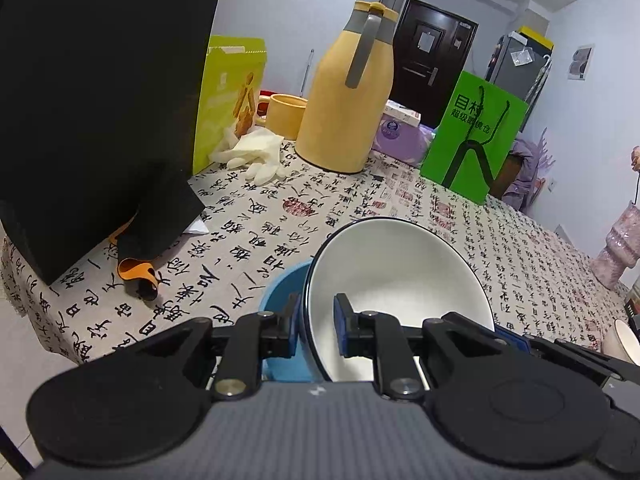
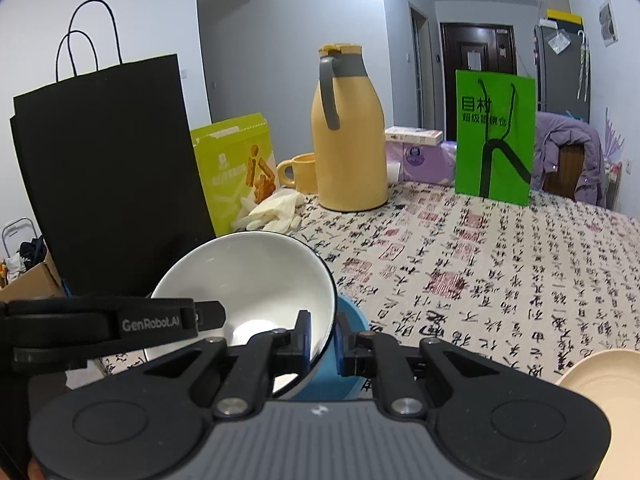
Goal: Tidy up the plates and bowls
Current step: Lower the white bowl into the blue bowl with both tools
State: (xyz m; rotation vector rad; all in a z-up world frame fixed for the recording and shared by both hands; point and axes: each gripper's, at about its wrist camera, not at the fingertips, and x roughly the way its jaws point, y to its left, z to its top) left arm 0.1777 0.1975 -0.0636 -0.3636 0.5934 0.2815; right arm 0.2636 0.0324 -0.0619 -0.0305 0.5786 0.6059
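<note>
Bowls were the matter at hand: a white bowl [image 1: 400,284] with a dark rim sat tilted inside a blue bowl [image 1: 280,300] near the front edge of the table [image 1: 540,248], which was covered with a cloth printed with black characters. The white bowl was round, so it had no long axis; its mouth faced up and leaned toward the cameras, the far rim standing higher than the near one.

The left gripper [image 1: 316,320] was clamped on the white bowl's rim at that bowl's left side, one pad outside and one inside. The right gripper [image 2: 322,336] was likewise closed on the same rim at the opposite side, seen in the right wrist view with the white bowl [image 2: 248,280] above the blue bowl [image 2: 352,320].

Open cloth stretched ahead and to the right of the bowls. To the left, a black paper bag [image 1: 96,112] stood close by, with an orange object [image 1: 138,272] poking out beneath it. Farther back stood a yellow jug [image 1: 348,96], a yellow cup [image 1: 286,116], pale gloves [image 1: 256,152], a snack box [image 1: 230,92] and a green bag [image 1: 476,136].

Most of the blue bowl was hidden by the white one and the grippers. A cream plate [image 2: 600,376] was cut off at the lower right edge.
</note>
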